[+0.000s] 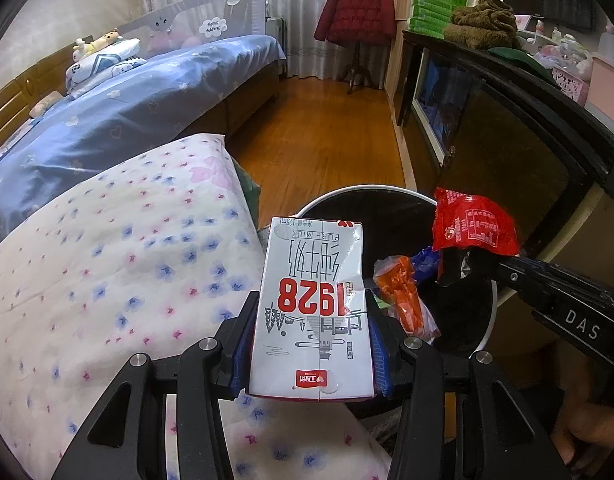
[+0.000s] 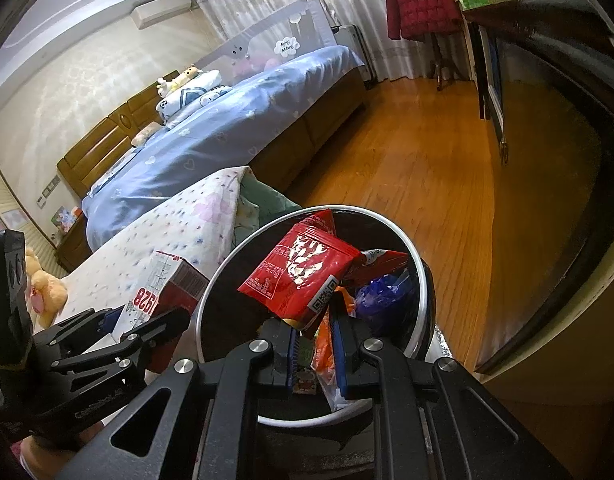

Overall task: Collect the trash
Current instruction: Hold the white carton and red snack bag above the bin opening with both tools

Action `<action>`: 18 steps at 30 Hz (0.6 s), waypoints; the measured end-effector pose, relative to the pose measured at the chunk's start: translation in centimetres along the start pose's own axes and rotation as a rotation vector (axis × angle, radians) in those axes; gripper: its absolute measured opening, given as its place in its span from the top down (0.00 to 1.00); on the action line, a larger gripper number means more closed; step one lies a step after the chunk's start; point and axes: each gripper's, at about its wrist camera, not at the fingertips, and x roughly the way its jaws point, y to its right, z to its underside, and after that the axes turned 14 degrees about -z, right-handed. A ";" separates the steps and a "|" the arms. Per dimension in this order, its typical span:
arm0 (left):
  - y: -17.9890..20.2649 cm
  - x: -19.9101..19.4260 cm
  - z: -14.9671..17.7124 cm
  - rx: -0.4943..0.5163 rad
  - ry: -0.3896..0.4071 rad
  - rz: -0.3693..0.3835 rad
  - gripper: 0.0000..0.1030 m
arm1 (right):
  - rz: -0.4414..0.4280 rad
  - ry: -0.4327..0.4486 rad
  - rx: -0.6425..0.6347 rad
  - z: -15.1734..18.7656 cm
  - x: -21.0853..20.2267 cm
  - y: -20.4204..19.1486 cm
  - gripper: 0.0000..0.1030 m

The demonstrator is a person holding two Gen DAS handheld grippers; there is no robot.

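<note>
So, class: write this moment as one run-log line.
left gripper: shut on milk carton | right gripper: shut on red wrapper | both at bin

"1928", "PURE MILK" on milk carton (image 1: 313, 312)

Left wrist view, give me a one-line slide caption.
Left gripper holds a milk carton beside the trash bin, while the right gripper holds a red wrapper over it.
</note>
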 end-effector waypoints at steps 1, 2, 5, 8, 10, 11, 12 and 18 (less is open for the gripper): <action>0.0 0.0 0.0 0.000 0.000 0.000 0.55 | 0.000 -0.001 0.002 0.0 0.0 0.1 0.86; 0.0 0.0 -0.1 0.001 -0.001 0.000 0.55 | 0.000 -0.002 0.003 -0.1 0.1 0.1 0.86; 0.1 0.0 -0.2 0.001 0.000 -0.001 0.55 | 0.000 -0.004 0.004 -0.2 0.2 0.3 0.86; 0.3 0.0 -0.3 0.004 0.003 -0.001 0.55 | 0.000 -0.004 0.004 -0.2 0.2 0.3 0.86; 0.3 0.0 -0.3 0.006 0.005 -0.001 0.55 | 0.001 -0.003 0.003 -0.2 0.1 0.3 0.86; 0.4 -0.1 -0.3 0.007 0.007 -0.002 0.55 | 0.000 -0.004 0.003 -0.2 0.2 0.3 0.86; 0.4 -0.1 -0.4 0.008 0.008 -0.001 0.55 | 0.000 -0.004 0.003 -0.2 0.2 0.3 0.86; 0.5 -0.2 -0.4 0.012 0.010 0.000 0.55 | 0.001 -0.006 0.002 -0.4 0.3 0.4 0.86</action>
